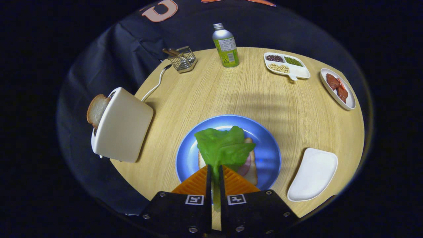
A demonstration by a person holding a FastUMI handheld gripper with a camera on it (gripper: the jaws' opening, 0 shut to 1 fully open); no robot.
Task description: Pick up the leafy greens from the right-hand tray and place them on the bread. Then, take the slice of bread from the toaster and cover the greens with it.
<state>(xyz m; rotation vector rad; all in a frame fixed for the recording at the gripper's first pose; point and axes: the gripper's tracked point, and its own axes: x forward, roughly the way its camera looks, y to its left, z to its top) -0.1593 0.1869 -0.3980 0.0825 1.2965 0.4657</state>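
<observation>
My gripper (214,172) is shut on a leafy green (223,147), which hangs from the fingertips above the blue plate (267,145). On that plate lies a slice of bread (252,172) with a pink slice of ham (244,168) on it, mostly hidden under the leaf. The white tray (313,174) to the right of the plate is bare. A white toaster (123,125) stands to the left of the plate, with a slice of bread (96,110) sticking out of its slot.
At the back of the round wooden table (231,92) stand a green bottle (226,46), a wire basket (182,59), a divided dish of beans (286,65) and a small dish of red meat slices (337,88). The toaster's white cord (158,82) runs backward.
</observation>
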